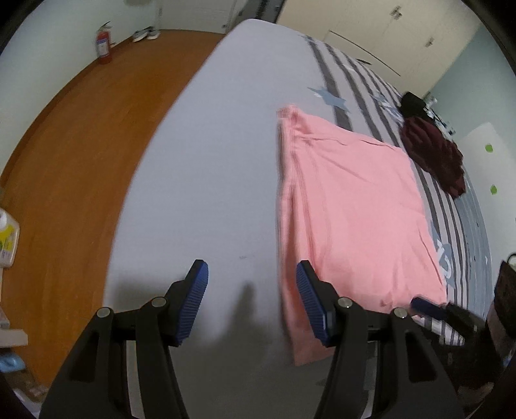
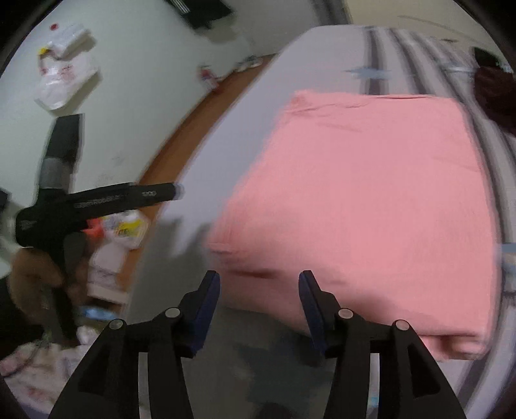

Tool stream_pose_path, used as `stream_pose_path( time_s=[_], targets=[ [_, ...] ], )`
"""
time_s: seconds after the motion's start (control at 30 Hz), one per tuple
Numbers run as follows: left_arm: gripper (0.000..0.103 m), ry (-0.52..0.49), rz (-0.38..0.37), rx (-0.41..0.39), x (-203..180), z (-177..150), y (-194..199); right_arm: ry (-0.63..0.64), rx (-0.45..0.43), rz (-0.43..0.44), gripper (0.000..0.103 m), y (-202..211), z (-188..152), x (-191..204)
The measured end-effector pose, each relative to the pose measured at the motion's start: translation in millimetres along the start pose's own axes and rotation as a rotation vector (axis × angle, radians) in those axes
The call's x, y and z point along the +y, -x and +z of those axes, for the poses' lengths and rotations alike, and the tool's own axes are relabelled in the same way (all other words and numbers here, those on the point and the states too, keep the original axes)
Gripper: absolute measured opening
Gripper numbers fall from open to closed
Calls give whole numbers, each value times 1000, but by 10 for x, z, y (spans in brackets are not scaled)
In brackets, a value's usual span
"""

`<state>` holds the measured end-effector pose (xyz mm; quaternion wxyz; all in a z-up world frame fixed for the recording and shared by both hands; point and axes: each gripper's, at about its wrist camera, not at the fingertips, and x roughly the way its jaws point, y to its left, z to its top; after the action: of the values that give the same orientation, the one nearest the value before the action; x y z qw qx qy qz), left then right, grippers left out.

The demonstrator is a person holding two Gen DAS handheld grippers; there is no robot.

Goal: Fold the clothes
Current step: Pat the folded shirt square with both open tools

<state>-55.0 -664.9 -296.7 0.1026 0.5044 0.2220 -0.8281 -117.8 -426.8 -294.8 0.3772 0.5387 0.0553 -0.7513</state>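
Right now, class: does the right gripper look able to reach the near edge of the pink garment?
Probably yes. The right gripper is open, and the pink garment lies flat on the bed just ahead, with nothing between them.

A home bedroom: a bed (image 1: 225,129) with striped bedding fills the middle, wooden floor (image 1: 80,145) at left, cupboard doors (image 1: 371,29) at upper right.

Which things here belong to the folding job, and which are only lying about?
Job: pink garment, bed, left gripper, right gripper, both open and empty.
Lying about: dark red clothing, fire extinguisher, shoes, white plastic bag.
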Motion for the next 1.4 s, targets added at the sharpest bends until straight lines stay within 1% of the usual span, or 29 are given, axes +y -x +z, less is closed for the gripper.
stream_pose_path(
  time_s=[0.1,0.13,0.23,0.27,0.37,0.43,0.5,0.53,0.6,0.67,0.77,0.8,0.87,0.93,1.03,1.1,1.17,1.23,1.27,1.3,1.4],
  targets=[
    [54,-20,-19,12,-241,-14,-89,-103,-17,-129,47,114,1,-597],
    [54,-23,-24,17,-307,-23,-121,-129,-21,-154,45,154,-7,-746],
    [54,-32,-35,36,-463,-45,-247,-192,-35,-205,45,270,-38,-1120],
    [54,-37,-26,50,-481,-72,-301,-210,-36,-208,45,272,-39,-1210],
    [54,-53,18,95,-500,-177,-464,-242,-2,-175,45,143,-29,-1354],
    [53,-63,47,126,-513,-247,-572,-232,45,-183,45,-3,-79,-1407],
    [53,-73,77,156,-526,-317,-680,-209,44,-173,45,-70,-168,-1433],
    [53,-70,77,156,-515,-328,-681,-197,40,-167,45,-96,-215,-1443],
    [53,-68,68,139,-518,-324,-614,-176,37,-158,45,-79,-244,-1434],
    [53,-78,55,112,-578,-313,-527,-181,44,-145,45,-14,-267,-1431],
    [53,-93,35,70,-668,-296,-395,-181,38,-158,45,41,-227,-1493],
    [53,-98,29,56,-698,-291,-351,-164,17,-178,45,116,-213,-1478],
    [53,-108,16,28,-758,-280,-264,-147,-26,-187,45,266,-172,-1408],
    [53,-117,3,1,-818,-269,-176,-149,-55,-160,45,277,-91,-1336],
    [52,-145,-8,15,-900,-297,-288,-135,-53,-139,45,174,-72,-1248],
    [49,-135,-1,37,-867,-387,-413,-126,-40,-148,45,62,-133,-1231],
    [33,-133,26,44,-764,-531,-472,-119,-25,-159,44,-69,-195,-1218],
    [27,-142,52,34,-722,-621,-498,-117,-15,-170,42,-178,-268,-1216],
    [26,-146,65,29,-701,-666,-511,-124,-25,-175,41,-197,-326,-1230],
    [26,-140,62,33,-681,-674,-496,-128,-36,-179,39,-192,-367,-1238],
    [26,-99,35,56,-595,-632,-392,-131,-29,-181,39,-142,-407,-1253]
  ],
)
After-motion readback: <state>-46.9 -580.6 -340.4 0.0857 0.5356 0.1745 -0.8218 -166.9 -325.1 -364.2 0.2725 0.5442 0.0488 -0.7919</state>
